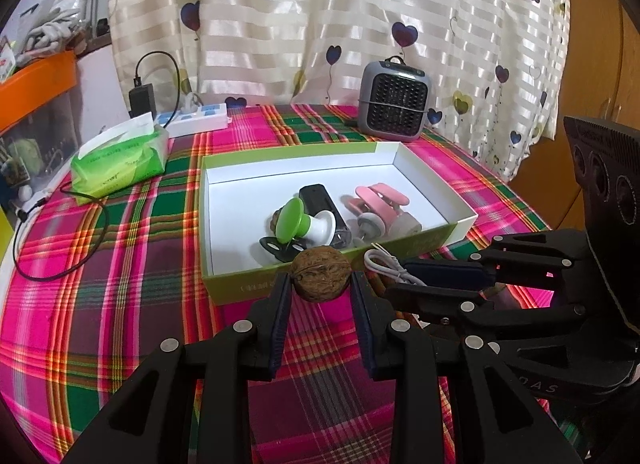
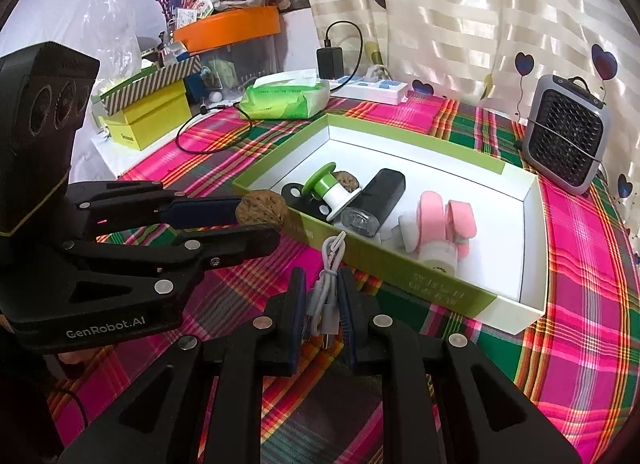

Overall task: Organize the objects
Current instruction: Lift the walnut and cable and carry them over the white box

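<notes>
My left gripper [image 1: 321, 284] is shut on a brown walnut [image 1: 321, 273] and holds it above the plaid cloth, just in front of the near wall of the green-and-white box [image 1: 460, 204]. My right gripper [image 2: 322, 284] is shut on a coiled white cable [image 2: 326, 280], close to the box's near wall [image 2: 400, 268]. The walnut also shows in the right wrist view [image 2: 262, 210]. In the box lie a green-and-white spool [image 1: 304, 220], a black device [image 1: 320, 200], a pink roller tool [image 1: 380, 204] and a second walnut [image 2: 347, 181].
A grey mini heater [image 1: 396, 104] stands behind the box. A green tissue pack [image 1: 120, 160], a white power strip [image 1: 196, 120] with a black charger [image 1: 142, 98] and a black cable [image 1: 60, 248] lie at the left. Yellow boxes [image 2: 148, 120] sit beside the table.
</notes>
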Available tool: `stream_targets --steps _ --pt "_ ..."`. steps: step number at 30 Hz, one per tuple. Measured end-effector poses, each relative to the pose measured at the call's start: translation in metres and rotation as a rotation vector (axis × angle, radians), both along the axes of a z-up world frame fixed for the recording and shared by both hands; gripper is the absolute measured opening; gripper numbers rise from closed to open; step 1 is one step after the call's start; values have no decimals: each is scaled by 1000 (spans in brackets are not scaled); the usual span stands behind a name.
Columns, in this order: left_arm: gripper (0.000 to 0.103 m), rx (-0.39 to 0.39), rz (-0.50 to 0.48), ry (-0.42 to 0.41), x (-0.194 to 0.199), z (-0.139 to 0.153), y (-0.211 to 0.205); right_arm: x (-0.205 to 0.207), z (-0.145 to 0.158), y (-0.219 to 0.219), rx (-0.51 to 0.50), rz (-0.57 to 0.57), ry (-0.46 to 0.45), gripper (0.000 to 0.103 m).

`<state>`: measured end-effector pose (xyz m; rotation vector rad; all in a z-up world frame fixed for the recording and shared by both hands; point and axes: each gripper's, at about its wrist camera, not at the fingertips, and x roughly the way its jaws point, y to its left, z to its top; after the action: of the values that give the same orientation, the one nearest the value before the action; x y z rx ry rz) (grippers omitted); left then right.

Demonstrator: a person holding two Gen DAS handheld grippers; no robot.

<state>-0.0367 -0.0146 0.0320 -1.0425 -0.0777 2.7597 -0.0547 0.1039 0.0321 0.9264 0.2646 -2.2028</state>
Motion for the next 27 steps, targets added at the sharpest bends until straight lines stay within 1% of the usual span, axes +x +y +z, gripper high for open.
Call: stream_targets --steps 13,27 --pt "28 22 18 23 -4 1 -4 -2 8 7 -45 -27 29 17" --pt "28 33 25 40 -8 4 -5 -10 14 18 -75 -93 49 17"
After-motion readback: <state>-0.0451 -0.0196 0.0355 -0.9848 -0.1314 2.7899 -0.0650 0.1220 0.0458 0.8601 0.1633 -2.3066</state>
